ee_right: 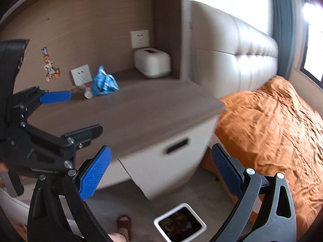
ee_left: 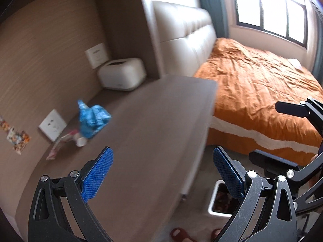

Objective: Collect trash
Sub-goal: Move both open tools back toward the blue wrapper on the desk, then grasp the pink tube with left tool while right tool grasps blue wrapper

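Motion blur and frame edges obscure much of a bedside scene.

In the left wrist view the crumpled blue wrapper is smeared by blur, so its printing cannot be read, and the pink and white scraps beside it are too soft to identify. The white bin on the floor is partly hidden behind a blue finger pad; its dark contents cannot be made out. A red slipper is cut off by the bottom edge. In the right wrist view the left gripper hides part of the tabletop, and the small stickers on the wall are too tiny to read.
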A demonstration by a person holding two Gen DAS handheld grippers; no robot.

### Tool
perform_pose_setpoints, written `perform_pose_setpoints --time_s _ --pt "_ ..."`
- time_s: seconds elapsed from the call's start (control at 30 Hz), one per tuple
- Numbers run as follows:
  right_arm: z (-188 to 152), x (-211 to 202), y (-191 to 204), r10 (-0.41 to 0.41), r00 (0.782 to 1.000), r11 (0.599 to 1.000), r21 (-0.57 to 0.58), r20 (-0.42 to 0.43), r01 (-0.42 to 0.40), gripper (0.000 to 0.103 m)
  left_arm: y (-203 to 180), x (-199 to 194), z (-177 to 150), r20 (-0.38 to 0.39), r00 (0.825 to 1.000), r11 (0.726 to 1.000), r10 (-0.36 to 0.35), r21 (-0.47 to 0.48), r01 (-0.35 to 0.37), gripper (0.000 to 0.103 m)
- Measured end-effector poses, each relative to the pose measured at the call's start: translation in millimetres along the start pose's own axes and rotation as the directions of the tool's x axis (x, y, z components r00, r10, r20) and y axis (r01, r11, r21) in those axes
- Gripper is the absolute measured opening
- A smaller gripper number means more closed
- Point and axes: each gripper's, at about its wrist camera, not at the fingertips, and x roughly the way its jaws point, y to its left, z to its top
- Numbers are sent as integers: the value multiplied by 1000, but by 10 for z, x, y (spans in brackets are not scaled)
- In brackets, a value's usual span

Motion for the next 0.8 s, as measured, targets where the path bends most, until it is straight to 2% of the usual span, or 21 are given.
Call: perform_pose_setpoints --time_s 0.27,0.53,0.67,0.8 --pt "605 599 722 76 997 992 -98 -4 -76 98 1170 169 -76 7 990 984 139 -114 -137 98" --pt "1041 1310 1226 93 995 986 -135 -40 -98 98 2252 707 -262 -64 974 969 216 -111 -222 98" --pt "1205 1723 1401 90 993 989 -107 -76 -98 98 2545 965 -278 -77 972 971 221 -76 -226 98" --pt "1343 2156 1494 78 990 996 -31 -119 -82 98 2736 1237 -276 -92 976 978 197 -44 -202 98"
